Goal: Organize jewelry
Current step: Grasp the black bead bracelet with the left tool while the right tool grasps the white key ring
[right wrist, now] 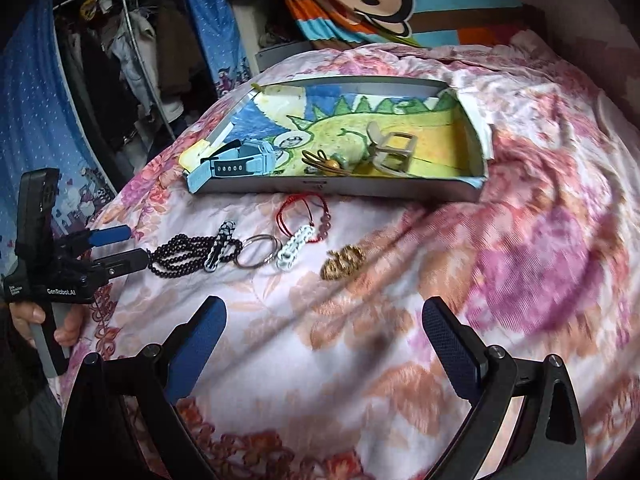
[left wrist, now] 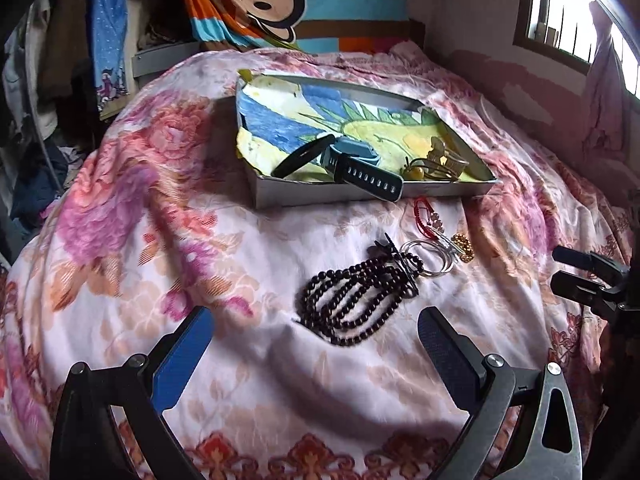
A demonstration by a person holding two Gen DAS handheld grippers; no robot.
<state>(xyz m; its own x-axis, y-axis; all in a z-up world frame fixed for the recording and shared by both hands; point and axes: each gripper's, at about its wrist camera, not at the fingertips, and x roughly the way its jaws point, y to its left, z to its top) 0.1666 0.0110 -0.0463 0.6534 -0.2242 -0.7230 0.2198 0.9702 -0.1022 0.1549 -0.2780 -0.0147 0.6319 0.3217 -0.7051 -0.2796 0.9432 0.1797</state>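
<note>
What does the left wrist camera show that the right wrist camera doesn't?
Only the left wrist view shows the window and the right gripper from outside. Only the right wrist view shows the left gripper from outside, open beside the black bead bracelet, and the hand holding it. Both show the tray with the watch, and the gold trinket.

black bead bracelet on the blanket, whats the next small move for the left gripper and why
Probably ease the left gripper forward and down over the black bead bracelet. Its jaws are open and empty, and the bracelet lies on the floral blanket just ahead of them, outside the shallow box where the watch already lies. The right gripper is open too, but farther away.
</note>
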